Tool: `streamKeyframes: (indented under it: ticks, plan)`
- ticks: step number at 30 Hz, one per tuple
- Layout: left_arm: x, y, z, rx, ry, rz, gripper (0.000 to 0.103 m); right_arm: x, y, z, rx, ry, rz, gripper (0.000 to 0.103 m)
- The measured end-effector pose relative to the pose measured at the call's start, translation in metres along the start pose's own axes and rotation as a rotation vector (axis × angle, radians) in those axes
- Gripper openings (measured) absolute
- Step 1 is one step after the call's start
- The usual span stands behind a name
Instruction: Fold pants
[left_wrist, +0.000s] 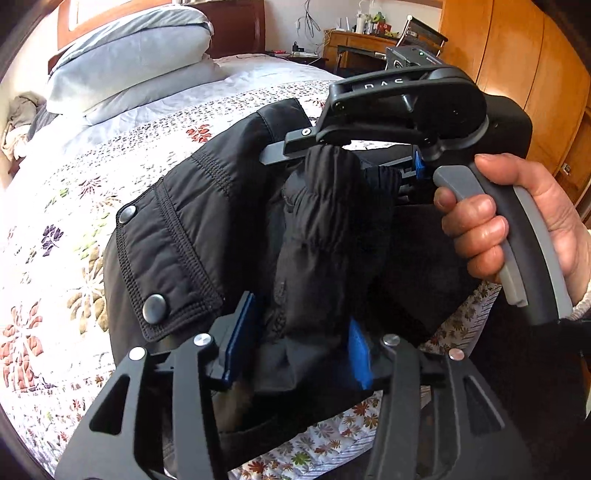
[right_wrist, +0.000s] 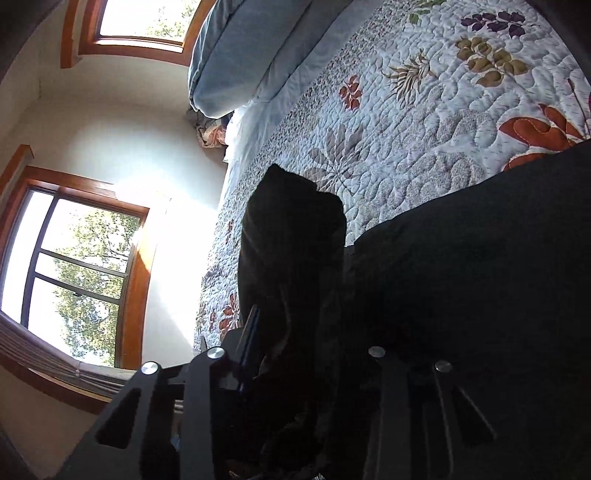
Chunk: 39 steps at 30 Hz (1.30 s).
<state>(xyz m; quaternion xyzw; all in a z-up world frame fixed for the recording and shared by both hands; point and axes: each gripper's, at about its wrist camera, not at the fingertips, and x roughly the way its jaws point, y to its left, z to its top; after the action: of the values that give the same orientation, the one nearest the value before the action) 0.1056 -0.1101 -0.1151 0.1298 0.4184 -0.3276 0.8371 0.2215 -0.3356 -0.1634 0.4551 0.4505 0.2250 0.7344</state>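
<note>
Both claws, left claw (left_wrist: 295, 354) and right claw (right_wrist: 295, 369), are pinching the black pants (left_wrist: 177, 236) over the bed (left_wrist: 55, 258); they should be keeping edges level, laying toward twelve o'clock.

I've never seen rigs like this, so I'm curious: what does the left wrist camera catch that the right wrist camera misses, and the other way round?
Only the left wrist view shows the right gripper from outside, the person's hand on its grey handle, the snap-button pocket flap and a wooden dresser. Only the right wrist view shows the sunlit windows. Both show the black pants bunched between their own gripper's fingers, the floral quilt, and the blue-grey pillows.
</note>
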Motion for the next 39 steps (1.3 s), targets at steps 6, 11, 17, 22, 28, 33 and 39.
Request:
streamKeyframes:
  ticks: [6,11,17,22,28,33,39]
  plan:
    - [-0.019,0.003,-0.004,-0.001,0.001,0.019,0.053,-0.002,0.0,-0.002,-0.006,-0.013,0.01,0.026]
    - [-0.039,0.013,-0.007,-0.042,-0.025,0.015,0.061,-0.004,0.002,-0.003,-0.009,-0.014,0.01,0.021]
    - [-0.063,0.068,-0.022,-0.254,-0.086,0.068,0.076,-0.005,0.006,-0.005,0.0,-0.009,0.031,0.018]
    - [-0.061,0.125,-0.05,-0.456,-0.047,0.201,0.077,-0.01,0.02,-0.008,-0.006,0.004,0.076,0.018]
    - [-0.059,0.157,-0.081,-0.65,-0.019,0.166,0.077,-0.018,0.044,-0.013,-0.03,0.012,0.131,0.018]
    - [-0.055,0.161,-0.08,-0.654,-0.016,0.149,0.077,-0.036,0.057,-0.014,-0.034,0.001,0.178,0.018]
    - [-0.049,0.149,-0.071,-0.632,-0.022,0.127,0.078,-0.074,0.064,-0.013,-0.076,-0.04,0.163,0.016]
